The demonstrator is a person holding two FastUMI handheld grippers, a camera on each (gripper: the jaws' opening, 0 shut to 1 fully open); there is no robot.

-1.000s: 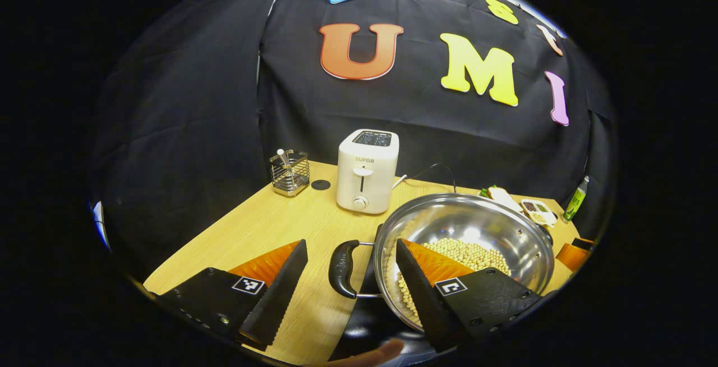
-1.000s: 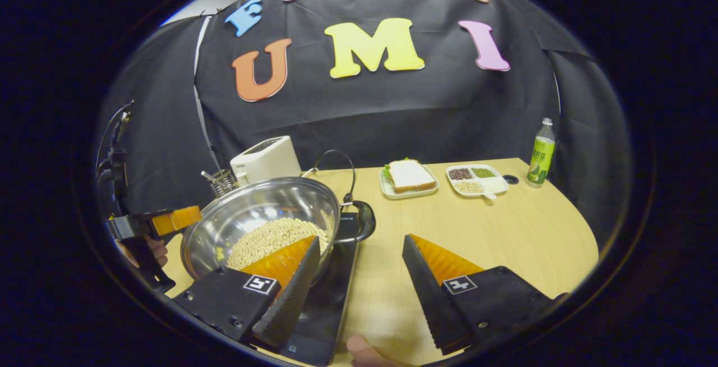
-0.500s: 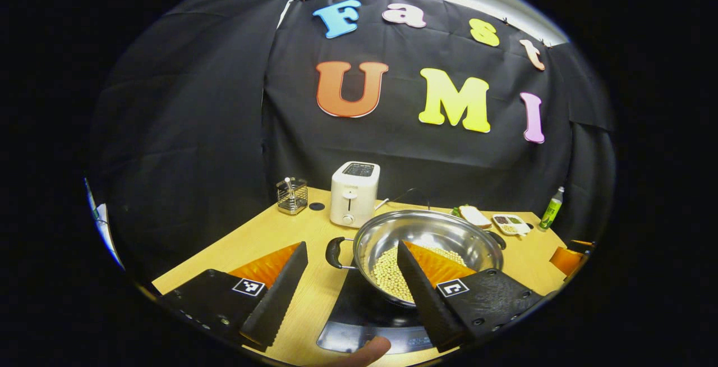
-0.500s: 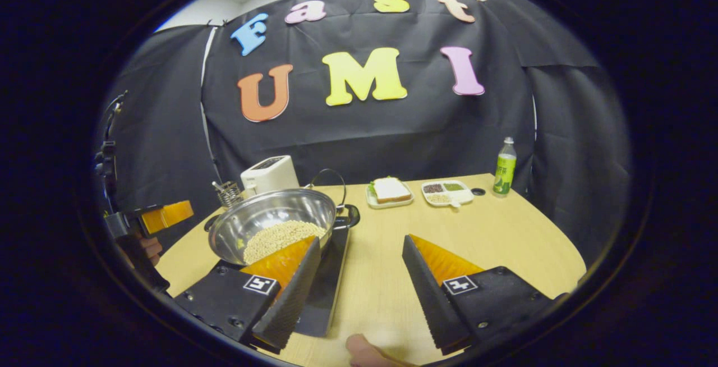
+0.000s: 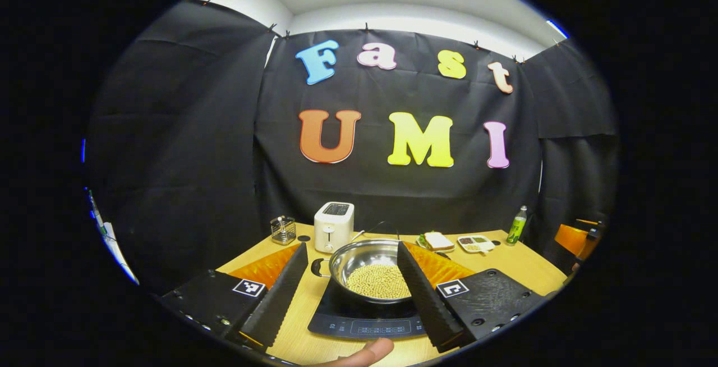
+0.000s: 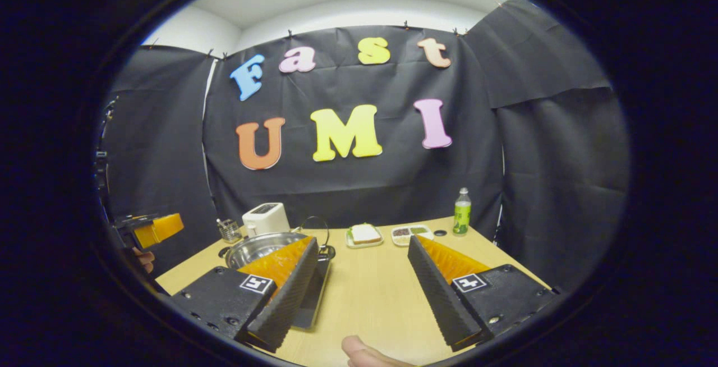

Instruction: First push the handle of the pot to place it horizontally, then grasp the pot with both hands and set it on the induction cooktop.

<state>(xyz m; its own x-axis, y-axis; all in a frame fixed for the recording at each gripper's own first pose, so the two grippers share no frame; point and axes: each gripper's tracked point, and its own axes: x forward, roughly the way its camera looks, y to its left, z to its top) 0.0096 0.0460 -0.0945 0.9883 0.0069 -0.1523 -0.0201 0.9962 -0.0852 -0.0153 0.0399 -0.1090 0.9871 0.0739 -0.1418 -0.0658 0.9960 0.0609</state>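
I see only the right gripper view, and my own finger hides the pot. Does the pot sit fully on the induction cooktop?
Observer: Yes, the left gripper view shows the pot resting on the induction cooktop.
Operator: Does the left gripper hold it?
Observer: No, the left gripper is open, the pot beyond its fingertips.
Operator: Anything inside the pot?
Observer: Pale round beans cover its bottom.

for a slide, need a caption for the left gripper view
Open left gripper facing the bean-filled pot resting on the induction cooktop.
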